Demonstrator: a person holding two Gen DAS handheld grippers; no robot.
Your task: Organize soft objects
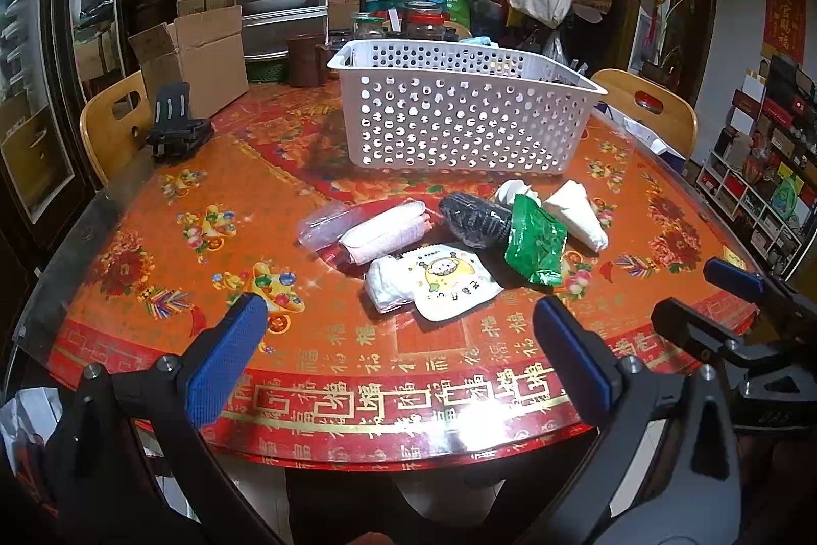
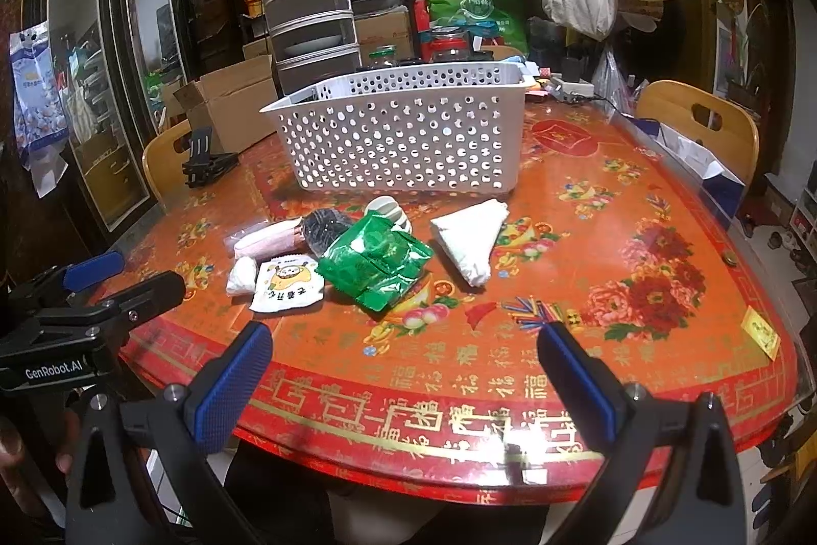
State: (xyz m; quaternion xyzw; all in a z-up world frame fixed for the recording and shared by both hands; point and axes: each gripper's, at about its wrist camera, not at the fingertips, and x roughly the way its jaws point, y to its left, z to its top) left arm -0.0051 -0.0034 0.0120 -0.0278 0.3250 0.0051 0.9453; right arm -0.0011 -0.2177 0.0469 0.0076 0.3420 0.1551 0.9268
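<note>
Both the left hand-held gripper [image 1: 401, 343] and the right hand-held gripper [image 2: 403, 371] hang spread wide and empty over the near edge of the desk [image 2: 638, 197], short of the soft things. These lie in a loose cluster just in front of the white basket [image 2: 403, 136]. The green packet [image 2: 373, 261] lies on top and nearest the right one, so I would take it first, pinching across its flat middle and lifting clear over the basket's rim.

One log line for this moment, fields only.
left hand-held gripper open, empty | right hand-held gripper open, empty | soft items on table | basket unfilled
</note>
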